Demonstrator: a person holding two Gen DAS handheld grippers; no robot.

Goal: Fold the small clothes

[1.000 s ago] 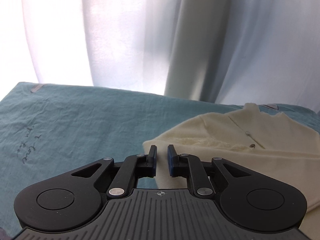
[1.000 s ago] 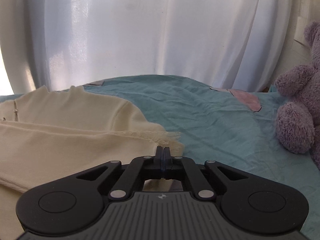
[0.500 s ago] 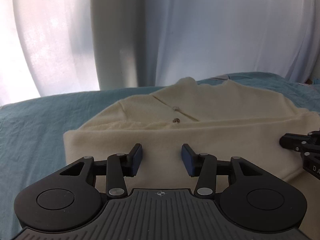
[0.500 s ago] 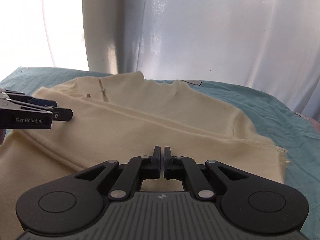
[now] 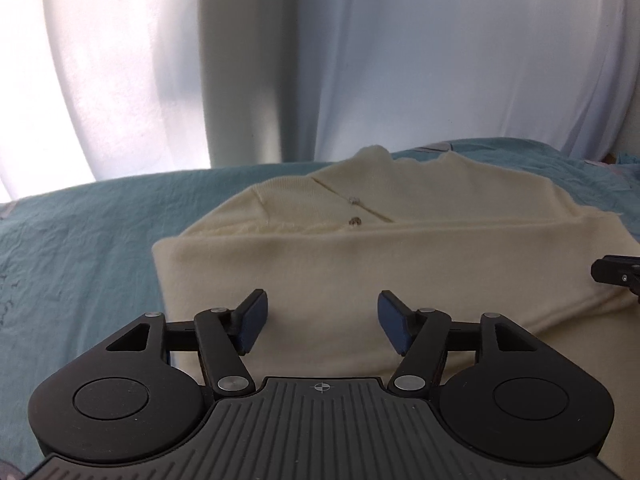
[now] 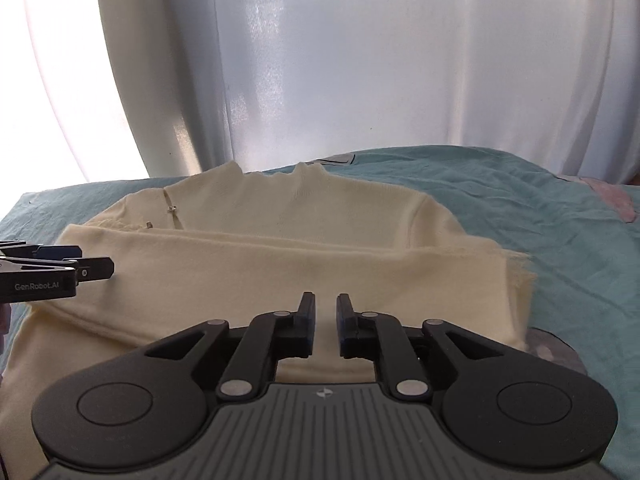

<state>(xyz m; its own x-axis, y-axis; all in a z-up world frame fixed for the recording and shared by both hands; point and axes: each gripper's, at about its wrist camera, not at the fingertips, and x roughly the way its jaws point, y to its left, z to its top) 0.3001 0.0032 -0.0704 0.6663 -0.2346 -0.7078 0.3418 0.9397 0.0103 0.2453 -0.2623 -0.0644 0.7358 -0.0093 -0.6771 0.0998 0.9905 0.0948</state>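
Both wrist views closely share the sweater [image 5: 360, 264].

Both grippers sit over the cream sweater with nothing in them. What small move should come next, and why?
Probably lower the left gripper to the near edge of the cream sweater and close. Its jaws stand wide open over the folded band, the right gripper is only slightly open and also empty, and the sweater lies folded once across the teal sheet, so another fold seems due.
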